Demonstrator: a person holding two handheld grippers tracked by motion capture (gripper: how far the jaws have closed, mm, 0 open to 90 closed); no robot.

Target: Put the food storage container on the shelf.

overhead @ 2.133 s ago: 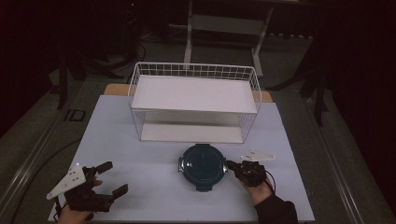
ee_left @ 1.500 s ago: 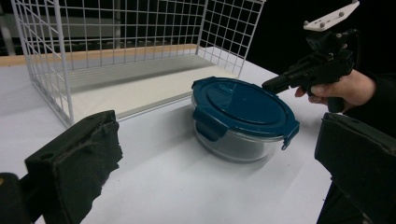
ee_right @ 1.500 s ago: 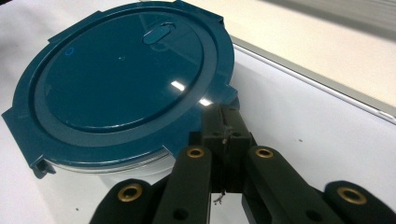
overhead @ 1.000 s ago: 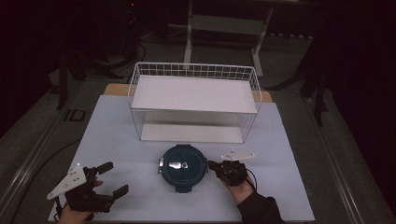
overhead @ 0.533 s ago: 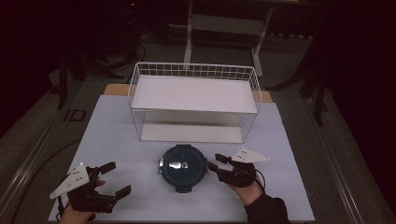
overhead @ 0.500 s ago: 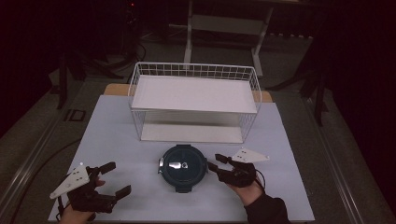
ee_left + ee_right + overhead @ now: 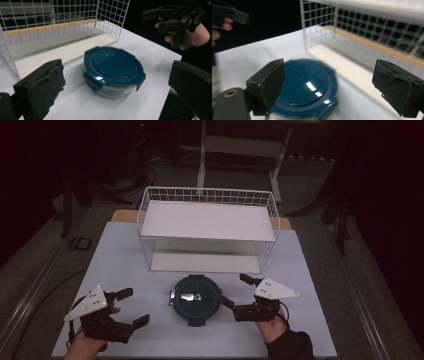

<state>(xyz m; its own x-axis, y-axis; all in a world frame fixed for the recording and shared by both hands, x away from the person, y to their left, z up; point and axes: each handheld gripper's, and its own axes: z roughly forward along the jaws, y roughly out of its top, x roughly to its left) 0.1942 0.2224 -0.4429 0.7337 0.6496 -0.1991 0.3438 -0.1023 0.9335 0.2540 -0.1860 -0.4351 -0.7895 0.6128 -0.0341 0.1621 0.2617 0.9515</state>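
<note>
A round clear container with a dark blue clip-on lid (image 7: 195, 299) sits on the white table in front of the wire rack. My right gripper (image 7: 236, 290) hovers just right of it, open. Its jaws have just been opening, and nothing is between them. In the right gripper view the lid (image 7: 307, 87) lies ahead and below the right gripper (image 7: 332, 85). My left gripper (image 7: 135, 306) stands open at the container's left, apart from it. The left gripper view shows the left gripper (image 7: 118, 82) facing the container (image 7: 113, 67), with the right gripper (image 7: 175, 20) beyond.
A white wire rack (image 7: 207, 227) with a flat shelf stands behind the container, open toward me. The white table top (image 7: 310, 285) ends close to both hands at the front. The floor around it is dark, with a stand at the back.
The container slid left with the right gripper shut at its right edge. That gripper then opened, let go and lifted back to the right. My left gripper rose a little.
</note>
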